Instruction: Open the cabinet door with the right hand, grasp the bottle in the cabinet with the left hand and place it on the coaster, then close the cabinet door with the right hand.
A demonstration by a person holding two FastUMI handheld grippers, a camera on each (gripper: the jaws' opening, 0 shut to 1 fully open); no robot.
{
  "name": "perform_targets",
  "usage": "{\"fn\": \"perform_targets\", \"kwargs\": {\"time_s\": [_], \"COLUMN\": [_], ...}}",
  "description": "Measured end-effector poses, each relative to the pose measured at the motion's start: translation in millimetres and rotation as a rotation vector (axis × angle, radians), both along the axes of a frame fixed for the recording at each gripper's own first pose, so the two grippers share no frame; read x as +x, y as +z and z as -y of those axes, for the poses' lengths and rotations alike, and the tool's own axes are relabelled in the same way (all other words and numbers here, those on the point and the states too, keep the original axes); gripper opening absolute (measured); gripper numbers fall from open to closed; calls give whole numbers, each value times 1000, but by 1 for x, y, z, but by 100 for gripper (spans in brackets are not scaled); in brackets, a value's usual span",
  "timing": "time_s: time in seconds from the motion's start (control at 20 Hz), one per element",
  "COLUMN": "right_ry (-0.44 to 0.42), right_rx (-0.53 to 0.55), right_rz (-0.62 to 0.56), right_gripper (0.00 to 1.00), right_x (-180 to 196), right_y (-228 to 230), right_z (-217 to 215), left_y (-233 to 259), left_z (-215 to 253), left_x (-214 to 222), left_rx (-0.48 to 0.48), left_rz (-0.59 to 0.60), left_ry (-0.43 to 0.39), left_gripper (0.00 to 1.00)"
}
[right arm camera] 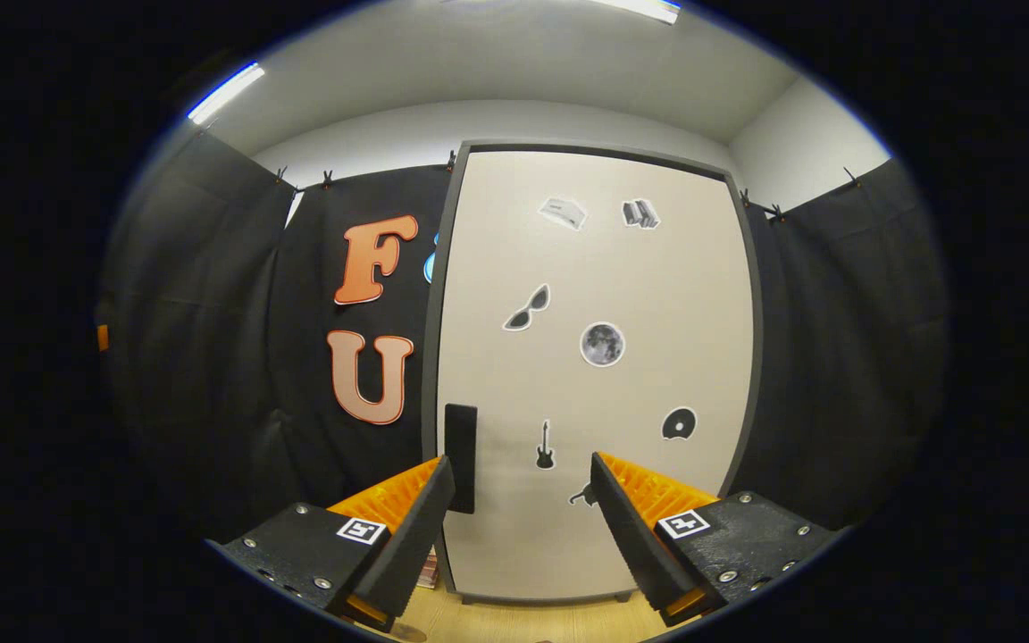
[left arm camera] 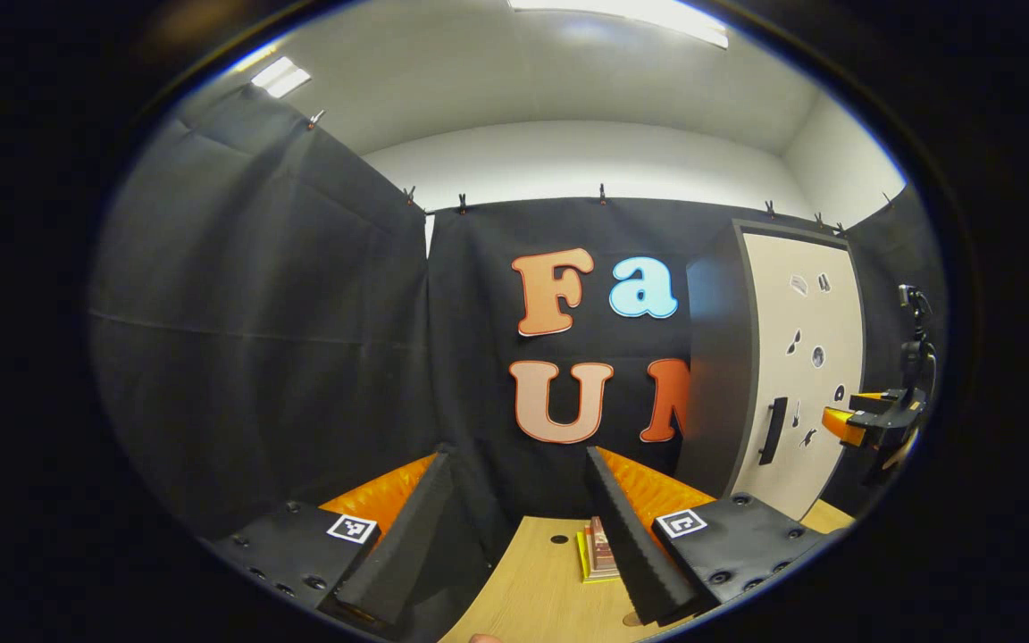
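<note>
Left gripper view. Left gripper [left arm camera: 519, 527]: my jaws stand apart, holding nothing, above the wooden table [left arm camera: 541, 589]. One small stack of books [left arm camera: 598, 551] lies just ahead, beside my right-hand finger. One cabinet [left arm camera: 713, 357] stands ahead and to the right, its single door [left arm camera: 805, 366] shut. My right gripper [left arm camera: 872, 420] hovers beyond the door's far edge; its jaw state cannot be told from this view.

Right gripper view. Right gripper [right arm camera: 523, 518]: my jaws stand open and empty, squarely facing the door. One dark vertical handle [right arm camera: 460, 457] sits just ahead of my left-hand finger, near the door's left edge. I judge it rigid and the proper place to grip; the flat panel offers no hold. Seven stickers are counted on the door. The bottle is presumably behind the door, so its weight and slipperiness cannot be judged.
</note>
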State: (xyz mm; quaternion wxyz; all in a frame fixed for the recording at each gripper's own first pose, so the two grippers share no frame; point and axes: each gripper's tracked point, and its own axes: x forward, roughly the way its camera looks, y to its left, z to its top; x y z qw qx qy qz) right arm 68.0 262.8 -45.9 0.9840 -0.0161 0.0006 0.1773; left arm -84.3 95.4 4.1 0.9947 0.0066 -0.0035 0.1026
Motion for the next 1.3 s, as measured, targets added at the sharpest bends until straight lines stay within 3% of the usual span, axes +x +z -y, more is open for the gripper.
{"fn": "perform_targets", "kwargs": {"time_s": [0.35,0.65,0.95,1.1,1.3], "right_ry": [14,-1,-22,-3,16], "right_rx": [-14,-4,34,39,44], "right_rz": [-68,-100,-120,-135,-141], "right_gripper": [95,86,59,37,31], "right_x": [52,82,97,91,85], "right_y": [-37,-55,-58,-59,-59], "right_z": [-55,-77,-76,-79,-77], "left_y": [-11,-13,-14,-17,-18], "left_z": [-36,-55,-67,-66,-64], "left_x": [-18,-33,-43,-43,-41], "left_rx": [13,16,22,16,8], "left_rz": [-28,-26,-25,-30,-31], "left_ry": [84,134,178,176,164], "left_gripper": [98,98,97,97,98]}}
